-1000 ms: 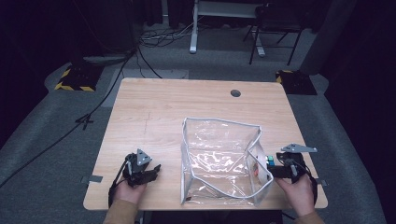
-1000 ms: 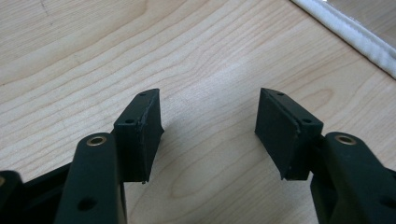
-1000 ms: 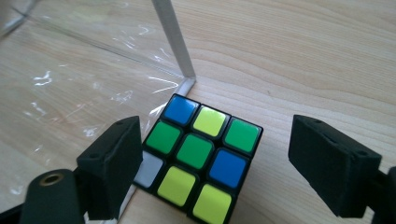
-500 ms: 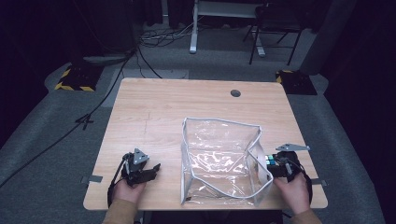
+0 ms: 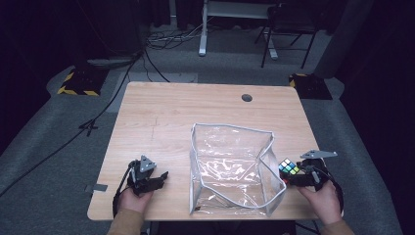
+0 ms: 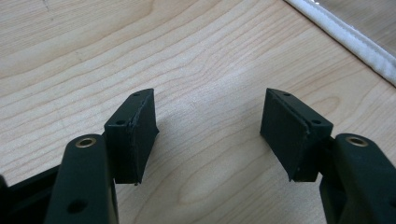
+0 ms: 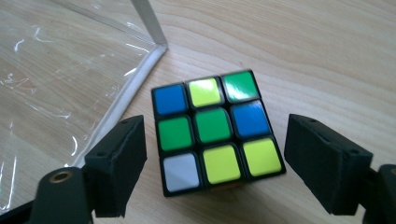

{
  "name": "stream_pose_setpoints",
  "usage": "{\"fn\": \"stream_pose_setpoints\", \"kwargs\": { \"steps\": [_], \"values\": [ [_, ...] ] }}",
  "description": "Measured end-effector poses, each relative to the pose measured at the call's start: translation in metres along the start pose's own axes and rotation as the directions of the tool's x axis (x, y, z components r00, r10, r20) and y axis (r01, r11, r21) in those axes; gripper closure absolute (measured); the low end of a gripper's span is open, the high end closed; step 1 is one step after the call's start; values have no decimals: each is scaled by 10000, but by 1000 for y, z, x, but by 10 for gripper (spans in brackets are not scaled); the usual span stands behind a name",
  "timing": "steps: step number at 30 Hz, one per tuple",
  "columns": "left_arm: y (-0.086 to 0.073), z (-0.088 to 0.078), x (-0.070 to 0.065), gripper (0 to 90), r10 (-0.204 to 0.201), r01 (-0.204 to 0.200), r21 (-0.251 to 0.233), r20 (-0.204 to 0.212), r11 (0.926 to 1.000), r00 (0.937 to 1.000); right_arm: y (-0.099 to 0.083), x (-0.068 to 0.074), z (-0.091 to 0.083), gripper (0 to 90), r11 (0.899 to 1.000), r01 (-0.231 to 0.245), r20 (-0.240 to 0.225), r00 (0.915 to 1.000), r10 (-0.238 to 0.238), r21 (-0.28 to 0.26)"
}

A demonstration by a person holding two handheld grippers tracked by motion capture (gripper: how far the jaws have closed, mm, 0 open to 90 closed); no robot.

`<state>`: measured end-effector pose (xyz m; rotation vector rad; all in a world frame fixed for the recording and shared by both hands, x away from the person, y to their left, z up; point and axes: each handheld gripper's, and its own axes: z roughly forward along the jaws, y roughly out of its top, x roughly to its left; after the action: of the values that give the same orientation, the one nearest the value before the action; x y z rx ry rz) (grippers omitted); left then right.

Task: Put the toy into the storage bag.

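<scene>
Cube: we found the puzzle cube [image 7: 217, 133] on the surface [image 5: 161, 117], at 3 o'clock of the clear bag [image 5: 235, 171].
Right gripper [image 7: 224, 163]: fingers spread, just closing, astride the cube, not pressing.
Left gripper [image 6: 210, 135]: fingers spread, empty.
Handling: we judged it rigid, light, slick; grip opposite flat faces.
Hidden: cube's underside.

I've slid my right gripper [image 7: 215, 154] in around the Rubik's cube [image 7: 215, 131]; its jaws have just been closing, pads not yet touching.
</scene>
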<state>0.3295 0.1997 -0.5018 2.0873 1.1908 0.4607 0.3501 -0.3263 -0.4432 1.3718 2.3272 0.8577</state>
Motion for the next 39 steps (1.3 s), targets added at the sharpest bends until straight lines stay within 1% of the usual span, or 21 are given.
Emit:
{"fn": "stream_pose_setpoints", "kwargs": {
  "steps": [3,4,5,6,8,9,10,11,12,13,15,19,21,23,25,26,30,33,34,38,39],
  "values": [
    [1,1,2,355,115,-115,28,94,9999,9999,10,2,4,223,9983,412,-34,9991,-411,419],
    [1,1,2,355,115,-115,28,94,9999,9999,10,2,4,223,9983,412,-34,9991,-411,419],
    [1,1,3,355,141,-141,39,86,9999,9999,14,3,7,232,9961,529,-34,9986,-528,710],
    [1,1,4,355,201,-202,88,110,9998,9997,19,1,12,249,9909,791,-146,9969,-779,1091],
    [1,1,4,355,187,-188,55,180,9998,9997,22,0,16,269,9880,762,-187,9971,-744,1342],
    [1,1,4,355,201,-202,71,104,9998,9997,23,-1,19,287,9860,764,-311,9969,-726,1482],
    [1,1,4,355,233,-234,65,108,9997,9997,24,-3,21,291,9840,893,-425,9956,-837,1542],
    [1,1,4,355,233,-234,65,108,9997,9997,24,-3,21,291,9840,893,-425,9956,-837,1542],
    [1,1,4,355,206,-207,96,118,9997,9997,25,-4,26,304,9794,852,-576,9955,-758,1833],
    [1,1,4,355,208,-209,73,94,9998,9997,26,-4,27,308,9767,937,-615,9946,-833,1929],
    [1,0,4,355,216,-217,69,68,9997,9997,28,-4,28,316,9736,960,-585,9946,-856,2070],
    [1,1,3,356,208,-208,39,81,9998,9998,32,-4,27,331,9622,1082,-544,9937,-977,2499],
    [1,1,4,356,207,-207,31,103,9998,9997,34,-3,26,338,9560,1246,-489,9921,-1157,2658],
    [1,1,4,356,204,-205,32,104,9998,9997,34,-3,26,339,9533,1265,-510,9918,-1170,2744],
    [1,0,4,356,212,-212,70,68,9998,9998,35,-4,23,340,9555,1234,-604,9920,-1111,2681],
    [1,0,4,356,212,-212,72,72,9997,9997,35,-5,20,340,9603,1090,-587,9935,-970,2569],
    [1,1,4,355,197,-198,34,78,9998,9998,40,-9,7,340,9691,852,-701,9950,-707,2315],
    [2,1,4,355,216,-217,39,113,9998,9997,43,-9,0,340,9703,916,-737,9943,-769,2237],
    [2,1,4,355,208,-209,28,115,9998,9997,45,-10,-7,340,9720,969,-758,9937,-823,2140],
    [2,1,3,358,201,-201,13,86,9998,9998,51,-12,-19,340,9761,977,-773,9935,-840,1939],
    [2,1,3,357,202,-202,16,89,9998,9998,52,-12,-22,340,9783,906,-813,9937,-765,1864]
  ]
}}
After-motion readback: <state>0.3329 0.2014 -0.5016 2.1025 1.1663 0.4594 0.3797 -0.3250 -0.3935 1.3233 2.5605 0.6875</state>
